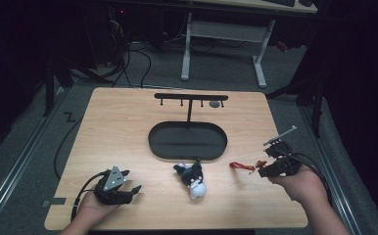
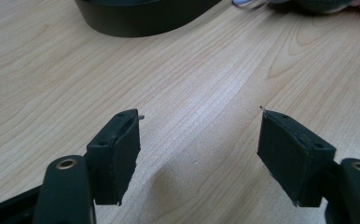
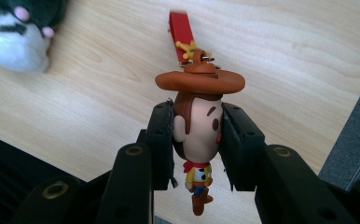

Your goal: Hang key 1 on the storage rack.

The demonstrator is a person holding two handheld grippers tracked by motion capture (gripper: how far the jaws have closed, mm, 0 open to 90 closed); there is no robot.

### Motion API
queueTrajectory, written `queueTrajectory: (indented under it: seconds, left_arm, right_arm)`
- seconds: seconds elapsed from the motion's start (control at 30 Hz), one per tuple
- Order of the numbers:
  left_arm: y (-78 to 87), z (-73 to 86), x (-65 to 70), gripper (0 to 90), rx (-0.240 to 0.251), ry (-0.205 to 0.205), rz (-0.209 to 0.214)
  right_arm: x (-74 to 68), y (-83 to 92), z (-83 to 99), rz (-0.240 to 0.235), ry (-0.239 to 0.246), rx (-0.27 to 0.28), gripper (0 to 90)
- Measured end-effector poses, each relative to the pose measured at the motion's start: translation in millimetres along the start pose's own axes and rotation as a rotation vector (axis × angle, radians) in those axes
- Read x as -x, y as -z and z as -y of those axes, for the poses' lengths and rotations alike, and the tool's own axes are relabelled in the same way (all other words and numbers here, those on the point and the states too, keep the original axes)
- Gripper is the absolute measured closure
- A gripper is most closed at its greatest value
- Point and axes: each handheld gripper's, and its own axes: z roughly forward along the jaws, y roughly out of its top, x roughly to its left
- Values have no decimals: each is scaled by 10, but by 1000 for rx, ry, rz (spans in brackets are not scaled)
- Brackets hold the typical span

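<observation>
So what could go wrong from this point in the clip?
The right gripper is shut on the cowboy keychain by its rounded head alone, so the figure could twist or slip out. Its red strap hangs loose and may miss or snag a peg on the black stand. The plush toy lies near the carry path and could get knocked.

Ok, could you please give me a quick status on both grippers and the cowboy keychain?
Left gripper open, low over bare table. Right gripper shut on cowboy keychain, by its head. Plush toy lies between the grippers; hanger stand beyond.
</observation>
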Motion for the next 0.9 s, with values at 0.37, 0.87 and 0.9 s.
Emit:
queueTrajectory:
  seconds: [0.37, 0.87, 0.9]
  left_arm:
    - [2, 0, 4, 300, 3, -1, 3]
    - [22, 0, -5, 299, 13, 8, 0]
    - [23, 1, -5, 299, 12, 8, 0]
  right_arm:
    - [-114, 240, -183, 3, 25, 32, 671]
    - [-204, 366, -420, -11, 43, 93, 671]
    - [-210, 361, -437, -9, 48, 97, 671]
